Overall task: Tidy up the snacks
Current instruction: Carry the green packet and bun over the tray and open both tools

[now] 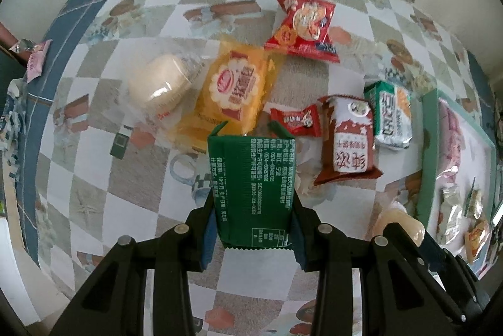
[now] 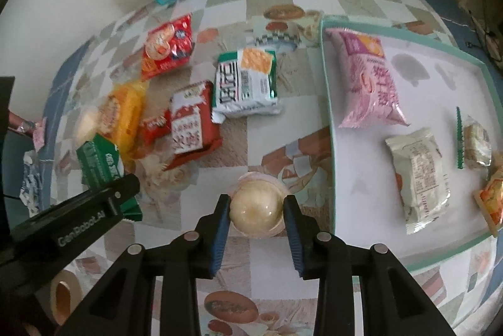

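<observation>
Evidently both grippers carry snacks bound for the tray (image 2: pixel 327 103): the left gripper (image 1: pixel 253 229) pinches a green packet (image 1: pixel 251 185) above the table's middle, the right gripper (image 2: pixel 256 218) clamps a round pastry (image 2: pixel 255 208) just beside the tray's near-left corner.

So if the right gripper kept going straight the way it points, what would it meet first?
Probably the checkered tablecloth. The right gripper points steeply down, shut on a round pale pastry, just short of the tray's green rim. No other snack seems directly beneath, though depth is unclear.
</observation>
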Motion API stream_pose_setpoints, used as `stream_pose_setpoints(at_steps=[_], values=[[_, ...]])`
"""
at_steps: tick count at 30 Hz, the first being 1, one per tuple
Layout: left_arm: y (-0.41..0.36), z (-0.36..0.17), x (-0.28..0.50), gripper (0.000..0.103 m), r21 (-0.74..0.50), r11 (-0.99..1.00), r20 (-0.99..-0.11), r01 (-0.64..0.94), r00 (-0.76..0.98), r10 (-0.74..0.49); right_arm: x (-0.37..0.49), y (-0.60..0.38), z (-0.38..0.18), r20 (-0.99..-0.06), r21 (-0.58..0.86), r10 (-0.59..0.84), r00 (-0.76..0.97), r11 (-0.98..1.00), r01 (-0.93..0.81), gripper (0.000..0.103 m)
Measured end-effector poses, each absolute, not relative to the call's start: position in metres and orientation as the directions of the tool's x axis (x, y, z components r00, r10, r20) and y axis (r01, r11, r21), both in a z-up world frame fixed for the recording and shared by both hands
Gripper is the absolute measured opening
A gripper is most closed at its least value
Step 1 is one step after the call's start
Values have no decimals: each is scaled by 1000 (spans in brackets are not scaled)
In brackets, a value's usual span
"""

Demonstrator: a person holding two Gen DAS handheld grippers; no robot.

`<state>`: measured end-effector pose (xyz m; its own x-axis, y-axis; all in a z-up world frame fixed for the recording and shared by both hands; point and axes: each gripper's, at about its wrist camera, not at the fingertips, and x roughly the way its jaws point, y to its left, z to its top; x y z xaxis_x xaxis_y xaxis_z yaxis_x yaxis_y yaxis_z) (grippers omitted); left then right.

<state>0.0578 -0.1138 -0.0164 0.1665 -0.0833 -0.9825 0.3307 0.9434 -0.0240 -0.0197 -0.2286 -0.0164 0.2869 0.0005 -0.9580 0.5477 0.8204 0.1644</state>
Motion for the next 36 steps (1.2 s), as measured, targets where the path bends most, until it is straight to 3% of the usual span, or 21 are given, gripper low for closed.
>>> stream_pose_setpoints(at_steps=[8,16,28,29,31,33,36], values=[[-129,24,51,41,-38,931,-954,362,263,-141,-40,-275,18,-927,150,-115,356,758,635,36],[-215,40,25,41,-67,853,-930,517,278,-242,-88,-370,10,-933,128,-206,295,577,807,36],[-339,-1,-22,42,-141,694,-912,705,181,-369,-130,-460,-5,-913,161,-289,289,394,905,38],[-343,-5,-23,43,-163,683,-912,712,157,-380,-132,-464,-6,-912,162,-293,287,384,909,38],[-345,-7,-23,57,-180,680,-913,711,138,-385,-135,-467,-7,-914,160,-293,281,376,913,38],[-340,-3,-20,62,-170,692,-913,701,151,-378,-136,-468,-6,-915,157,-292,278,376,913,40],[-326,8,-12,66,-164,718,-913,676,172,-370,-137,-464,-3,-918,155,-288,273,373,915,52]])
